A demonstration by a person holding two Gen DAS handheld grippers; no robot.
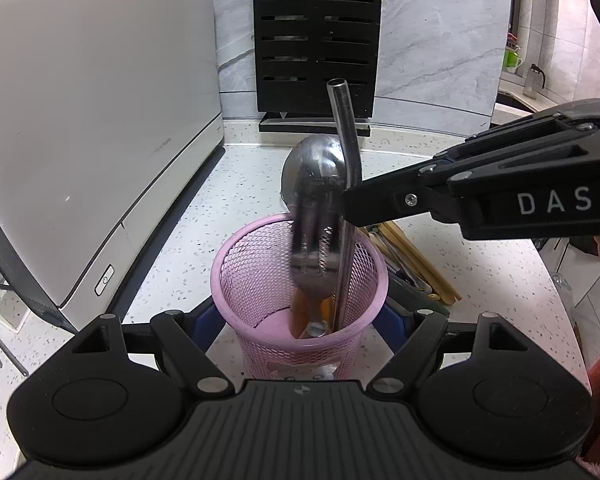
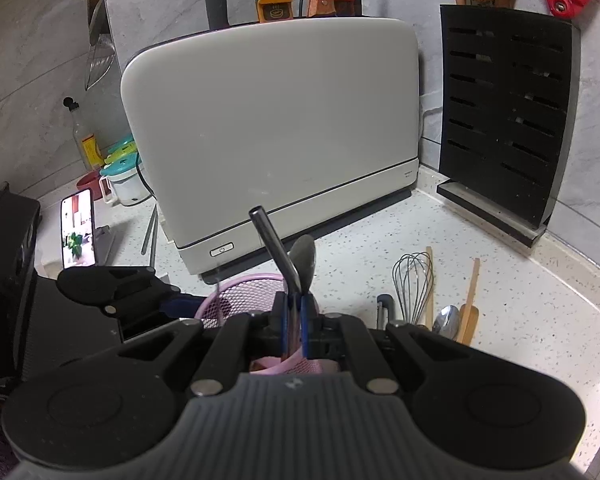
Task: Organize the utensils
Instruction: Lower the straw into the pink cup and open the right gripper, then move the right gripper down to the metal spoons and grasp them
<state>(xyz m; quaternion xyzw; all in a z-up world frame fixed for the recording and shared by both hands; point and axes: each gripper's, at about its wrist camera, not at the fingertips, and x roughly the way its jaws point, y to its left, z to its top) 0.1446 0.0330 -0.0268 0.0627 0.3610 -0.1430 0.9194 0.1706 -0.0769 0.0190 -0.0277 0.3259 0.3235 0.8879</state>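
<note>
Speckled counter (image 1: 236, 184); right tongs (image 2: 295, 322) angled down, clamping straw (image 2: 274, 250) over pink cup (image 1: 300, 280).

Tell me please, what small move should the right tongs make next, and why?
Probably open the right tongs and let go. They are shut on the metal straw, whose lower end already stands deep inside the pink mesh cup, beside a steel spoon. The left tongs grip the cup on both sides, so it should not tip.
</note>
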